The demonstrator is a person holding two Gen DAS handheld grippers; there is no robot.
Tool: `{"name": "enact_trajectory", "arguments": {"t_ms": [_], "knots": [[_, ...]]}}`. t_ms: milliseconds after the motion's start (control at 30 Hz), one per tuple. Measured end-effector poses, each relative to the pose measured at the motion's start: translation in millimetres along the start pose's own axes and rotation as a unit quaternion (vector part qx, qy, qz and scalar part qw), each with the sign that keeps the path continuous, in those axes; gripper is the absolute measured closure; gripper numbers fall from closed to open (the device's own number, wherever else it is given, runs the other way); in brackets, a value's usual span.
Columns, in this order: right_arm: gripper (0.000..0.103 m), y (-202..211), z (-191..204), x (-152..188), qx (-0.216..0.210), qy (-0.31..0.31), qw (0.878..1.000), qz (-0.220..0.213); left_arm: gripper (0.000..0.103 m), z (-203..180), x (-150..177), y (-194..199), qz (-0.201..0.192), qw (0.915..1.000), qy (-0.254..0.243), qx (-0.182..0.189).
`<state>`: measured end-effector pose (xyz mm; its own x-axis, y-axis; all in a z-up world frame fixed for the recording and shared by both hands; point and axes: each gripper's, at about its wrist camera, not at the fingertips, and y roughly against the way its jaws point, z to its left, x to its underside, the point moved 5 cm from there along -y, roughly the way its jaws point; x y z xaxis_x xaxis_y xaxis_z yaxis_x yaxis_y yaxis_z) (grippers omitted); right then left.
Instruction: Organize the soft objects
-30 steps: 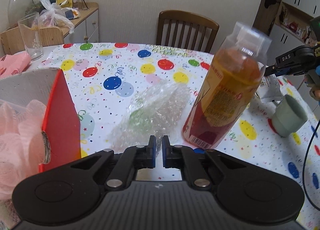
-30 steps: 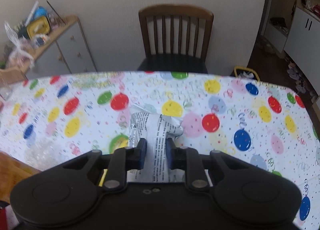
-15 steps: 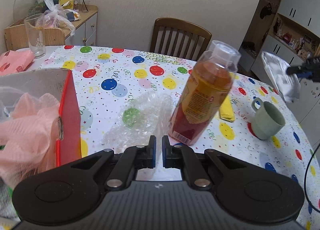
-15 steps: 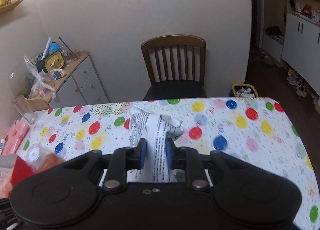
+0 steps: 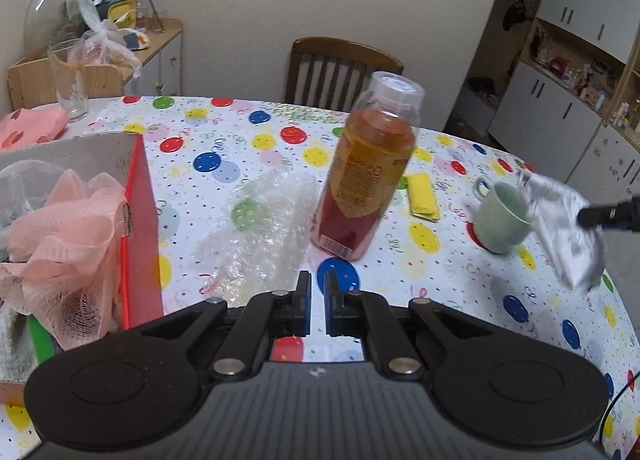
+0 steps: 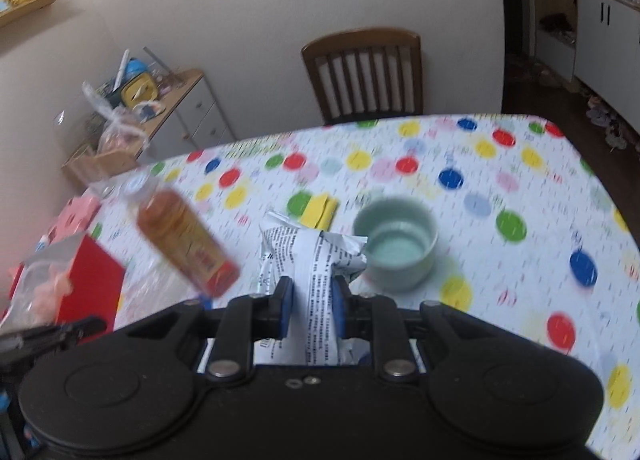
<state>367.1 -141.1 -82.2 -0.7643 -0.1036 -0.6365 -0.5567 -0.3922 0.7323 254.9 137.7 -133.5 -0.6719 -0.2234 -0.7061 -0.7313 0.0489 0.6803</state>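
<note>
So right now the right gripper (image 6: 310, 310) has its jaws clamped on a crinkly white printed packet (image 6: 316, 260), held in the air over the worktop (image 5: 440, 260), just this side of the green cup (image 6: 394, 244). The left gripper (image 5: 316, 308) has its jaws together with nothing between them, hovering low near the bubble wrap (image 5: 260, 228) and the juice bottle (image 5: 368, 184).

My guess is the packet is headed for the red box (image 5: 140, 220) on the left, where a pink mesh sponge (image 5: 64, 228) already sits.

What worries me: the bottle stands right between the packet and the box, and it's tall and narrow, so a low swing across could knock it over. The cup is close too. Also, the jaws only pinch the packet's middle, and that slick wrapper could slide out mid-carry. The sponge is piled high, so the packet might perch on top and roll off.
</note>
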Motion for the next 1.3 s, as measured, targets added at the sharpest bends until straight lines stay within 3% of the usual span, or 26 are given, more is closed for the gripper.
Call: {"name": "enact_trajectory", "arguments": {"t_ms": [167, 267, 333, 400, 433, 533, 667, 900, 1067, 1133, 1200, 1300], "knots": [[0.084, 10, 11, 35, -0.008, 0.008, 1.0, 0.018, 0.097, -7, 4, -4, 0.016, 0.9998, -0.013, 0.006], [0.084, 13, 13, 49, -0.011, 0.003, 1.0, 0.026, 0.089, -10, 5, -8, 0.024, 0.9995, -0.018, 0.009], [0.084, 15, 13, 56, -0.014, -0.002, 0.999, 0.03, 0.069, -12, 5, -12, 0.027, 0.9993, -0.022, 0.014], [0.084, 18, 13, 64, -0.014, -0.006, 0.999, 0.031, 0.019, -15, 6, -13, 0.022, 0.9992, -0.032, 0.009], [0.084, 19, 13, 66, -0.014, -0.008, 0.999, 0.031, 0.017, -16, 6, -14, 0.018, 0.9992, -0.037, 0.005], [0.084, 22, 10, 73, -0.015, -0.014, 0.999, 0.035, 0.017, -19, 4, -22, 0.02, 0.9986, -0.049, 0.007], [0.084, 25, 8, 80, -0.013, -0.017, 0.999, 0.04, 0.017, -18, -2, -42, 0.014, 0.9958, -0.081, -0.04], [0.084, 25, 9, 82, 0.0, -0.011, 0.999, 0.053, 0.017, -5, -6, -77, 0.006, 0.9937, -0.085, -0.073], [0.084, 26, 12, 80, 0.006, -0.004, 0.999, 0.054, 0.018, 8, -2, -98, 0.021, 0.9928, -0.075, -0.091], [0.084, 25, 13, 79, 0.007, -0.003, 0.998, 0.054, 0.034, 15, -1, -102, 0.027, 0.994, -0.057, -0.089], [0.084, 24, 14, 79, 0.007, -0.002, 0.998, 0.056, 0.065, 20, 0, -104, 0.034, 0.9943, -0.049, -0.088], [0.084, 23, 16, 80, 0.009, 0.001, 0.998, 0.06, 0.076, 26, 0, -103, 0.032, 0.9953, -0.037, -0.083]]}}
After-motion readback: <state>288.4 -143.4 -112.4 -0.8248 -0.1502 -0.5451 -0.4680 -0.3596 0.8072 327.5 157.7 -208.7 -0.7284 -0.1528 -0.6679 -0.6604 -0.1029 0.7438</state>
